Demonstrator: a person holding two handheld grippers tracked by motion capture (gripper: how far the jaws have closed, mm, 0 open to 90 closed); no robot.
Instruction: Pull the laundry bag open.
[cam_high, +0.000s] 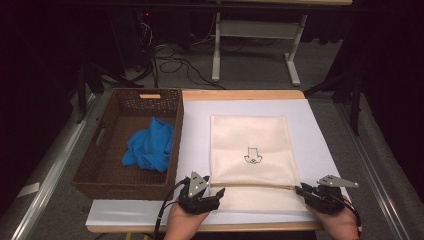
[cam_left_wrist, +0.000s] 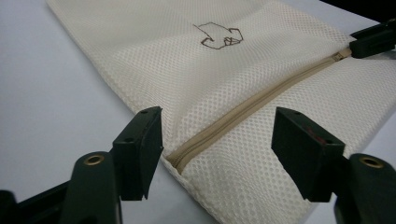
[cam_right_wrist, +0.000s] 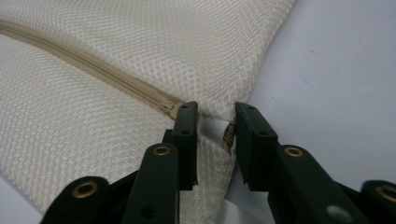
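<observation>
Your cream mesh zip-up laundry bag lies flat on the white table cover, just right of the brown wicker basket holding a blue cloth. Your left gripper stands with its jaws apart astride the tan zipper's end. Your right gripper's jaws are nearly together, with the bag's corner at the zipper's other end between them.

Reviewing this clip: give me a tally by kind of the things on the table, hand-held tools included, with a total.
Cream mesh zip bag: 1
Brown woven wicker basket: 1
Crumpled blue cloth, lying in the basket: 1
White sheet covering the table: 1
Black two-jaw tools, left tool and right tool: 2
Total: 6
</observation>
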